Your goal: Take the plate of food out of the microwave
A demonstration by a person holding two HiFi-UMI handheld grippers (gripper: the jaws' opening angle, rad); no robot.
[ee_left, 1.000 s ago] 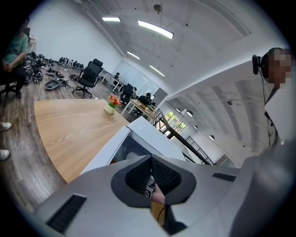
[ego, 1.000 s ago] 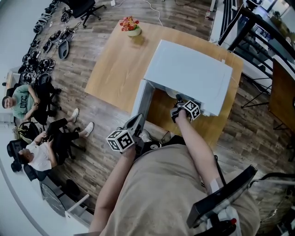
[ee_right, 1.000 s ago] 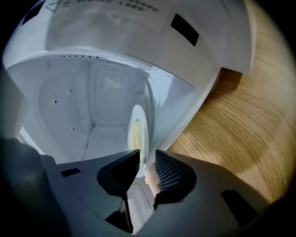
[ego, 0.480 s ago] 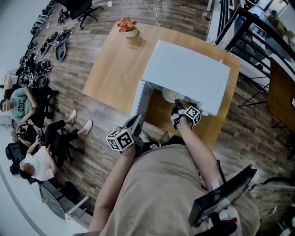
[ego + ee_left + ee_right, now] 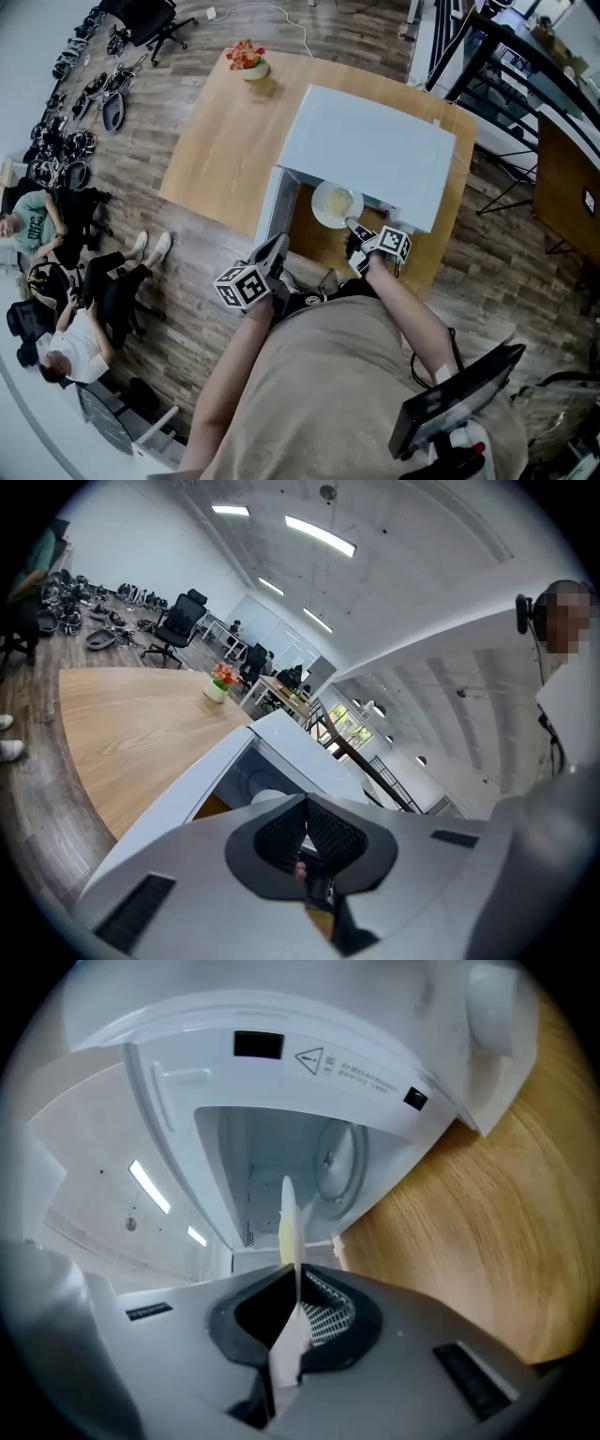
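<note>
At left of head view: left gripper (image 5: 275,251) is seen beside the open white microwave door (image 5: 273,202); jaws pressed together, nothing betw. them. Centre: small round white plate (image 5: 317,208) w/ yellowish food (image 5: 340,201) is held just outside the mouth of the white box microwave (image 5: 375,150), over the light wooden table (image 5: 225,141). Right: right gripper (image 5: 354,228) is clamped on the plate's near rim; plate seen edge-on betw. the pads. Judged: plate thin, stiff, prob. light; rim likely slick, breakable if dropped. One-edge pinch invites tipping, so it is best kept level, or the rim taken deeper.
</note>
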